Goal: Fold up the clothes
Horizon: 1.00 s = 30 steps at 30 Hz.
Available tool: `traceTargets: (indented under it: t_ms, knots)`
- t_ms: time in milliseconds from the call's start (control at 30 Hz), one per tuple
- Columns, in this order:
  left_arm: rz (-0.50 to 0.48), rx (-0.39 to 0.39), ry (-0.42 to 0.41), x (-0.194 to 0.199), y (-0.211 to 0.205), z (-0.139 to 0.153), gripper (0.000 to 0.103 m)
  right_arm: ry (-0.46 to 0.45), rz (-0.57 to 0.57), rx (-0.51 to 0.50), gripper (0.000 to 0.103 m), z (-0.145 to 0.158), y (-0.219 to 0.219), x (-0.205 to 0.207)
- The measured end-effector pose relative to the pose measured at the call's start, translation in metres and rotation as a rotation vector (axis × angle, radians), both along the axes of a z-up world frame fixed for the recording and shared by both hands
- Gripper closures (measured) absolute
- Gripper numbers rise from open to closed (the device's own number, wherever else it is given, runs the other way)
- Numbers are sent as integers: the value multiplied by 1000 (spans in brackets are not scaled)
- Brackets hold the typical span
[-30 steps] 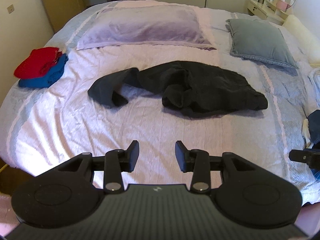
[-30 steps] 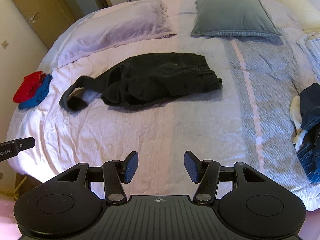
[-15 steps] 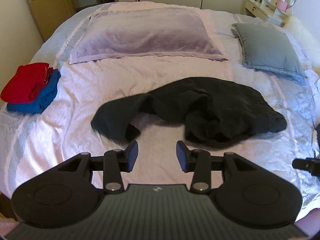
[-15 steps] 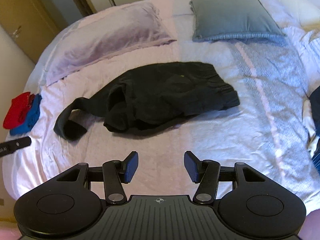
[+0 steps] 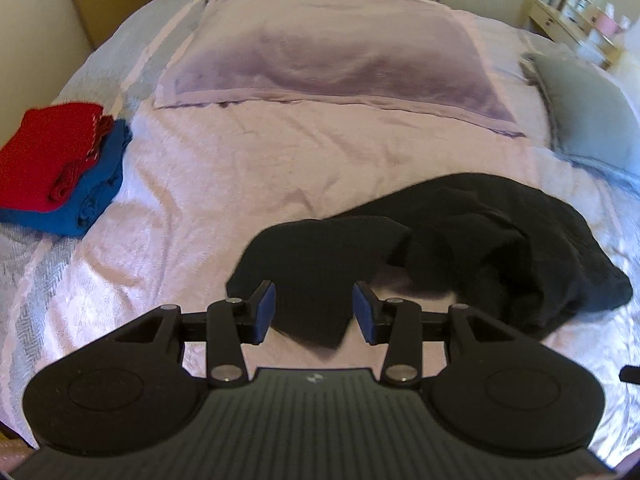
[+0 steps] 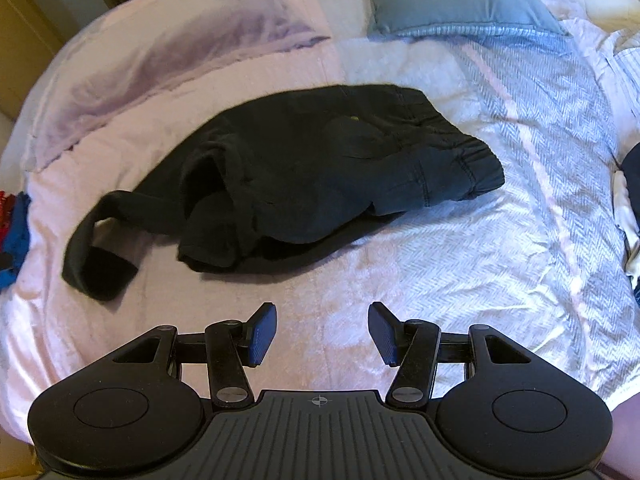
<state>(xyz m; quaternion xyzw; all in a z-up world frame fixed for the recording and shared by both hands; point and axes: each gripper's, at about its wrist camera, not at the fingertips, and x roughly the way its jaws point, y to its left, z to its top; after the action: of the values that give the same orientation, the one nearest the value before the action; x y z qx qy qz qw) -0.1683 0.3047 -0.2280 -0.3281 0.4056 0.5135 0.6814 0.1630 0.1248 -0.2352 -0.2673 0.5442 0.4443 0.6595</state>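
So the black trousers [image 6: 320, 168] are left crumpled mid-bed [image 6: 520, 260], one leg flopped toward the left edge, clearly waiting to be straightened out. The left gripper [image 5: 314, 312] is tipped down over that leg end, jaws just widened, nothing pinched. The right gripper [image 6: 322, 334] is held open over bare bedspread near the front edge.

A: From my left wrist view, the black trousers [image 5: 460, 240] are smeared with blur, one end behind my gripper's finger.

B: On the right wrist view, the red-and-blue pile [image 6: 12, 236] is cut off at the frame edge.
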Motion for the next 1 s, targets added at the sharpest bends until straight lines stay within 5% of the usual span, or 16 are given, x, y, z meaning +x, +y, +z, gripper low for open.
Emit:
traceTargets:
  t_ms: [300,633,1000]
  knots:
    - [87,-31,-6,-3,41,-31,60,-31,78,-9,49,-36,57,39]
    - [39,-21,1,49,90,-72,60,-92,252,75,48,-83,139,108]
    - [14,-45,32,59,142,-118,60,-43,589,159,48,-170,241,167]
